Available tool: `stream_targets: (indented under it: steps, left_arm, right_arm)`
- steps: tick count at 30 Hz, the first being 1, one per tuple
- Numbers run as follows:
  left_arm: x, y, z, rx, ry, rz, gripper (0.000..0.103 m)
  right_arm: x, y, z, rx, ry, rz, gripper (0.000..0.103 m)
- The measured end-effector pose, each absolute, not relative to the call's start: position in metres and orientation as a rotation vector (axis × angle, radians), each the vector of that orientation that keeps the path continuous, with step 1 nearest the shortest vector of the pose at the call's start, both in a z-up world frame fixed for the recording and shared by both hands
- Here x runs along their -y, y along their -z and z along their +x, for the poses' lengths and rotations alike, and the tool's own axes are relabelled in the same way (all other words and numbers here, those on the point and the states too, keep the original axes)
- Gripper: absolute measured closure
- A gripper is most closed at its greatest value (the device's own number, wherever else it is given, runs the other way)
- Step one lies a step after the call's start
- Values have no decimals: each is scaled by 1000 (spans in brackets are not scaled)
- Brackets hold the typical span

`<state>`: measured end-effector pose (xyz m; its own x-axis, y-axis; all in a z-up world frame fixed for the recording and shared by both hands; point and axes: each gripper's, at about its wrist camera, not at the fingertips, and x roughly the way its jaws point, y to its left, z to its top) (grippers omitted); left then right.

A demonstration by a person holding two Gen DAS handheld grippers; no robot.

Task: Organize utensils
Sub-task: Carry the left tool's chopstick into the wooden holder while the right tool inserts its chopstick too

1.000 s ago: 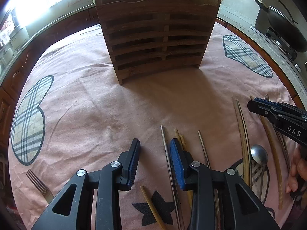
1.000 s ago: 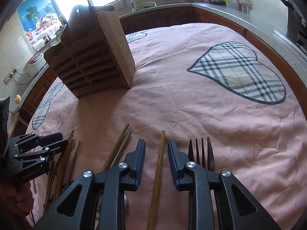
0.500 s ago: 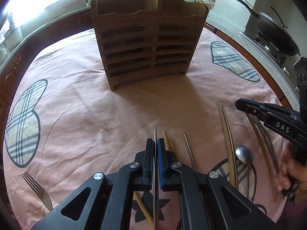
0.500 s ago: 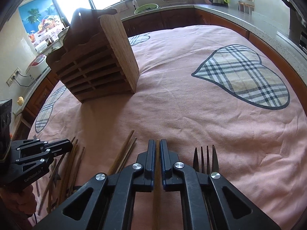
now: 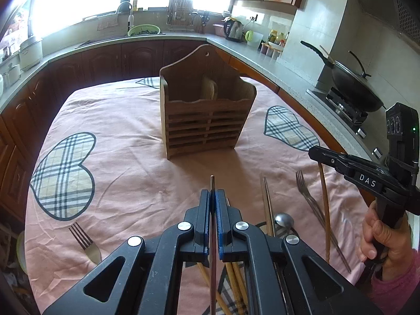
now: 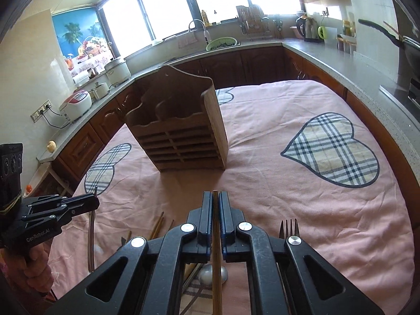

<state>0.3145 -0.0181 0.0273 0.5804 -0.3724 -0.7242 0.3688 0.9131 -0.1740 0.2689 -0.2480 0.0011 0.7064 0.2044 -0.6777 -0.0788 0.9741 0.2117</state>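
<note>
Each gripper, left gripper and right gripper, clamps one chopstick

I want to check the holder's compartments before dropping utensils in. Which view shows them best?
The left wrist view: it faces the wooden holder head-on, showing both open compartments. The right wrist view sees it obliquely, its side panel partly hiding them.
</note>
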Motion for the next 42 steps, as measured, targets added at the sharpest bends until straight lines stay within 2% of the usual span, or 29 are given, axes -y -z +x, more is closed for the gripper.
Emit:
stream_targets:
  steps: [21,30,42]
  left_arm:
    - [-31,-94,270,-660,397,-92,100]
    - [-39,-116,287,-580,363,-146,100]
    - [-41,-151,338,-388,299,-238,100]
  right_arm:
    - [233,-79,249,-566,-188,161,98]
    - [234,-109,260,-452,-186,180,98]
    - [239,-167,303,-255,-152,191,98]
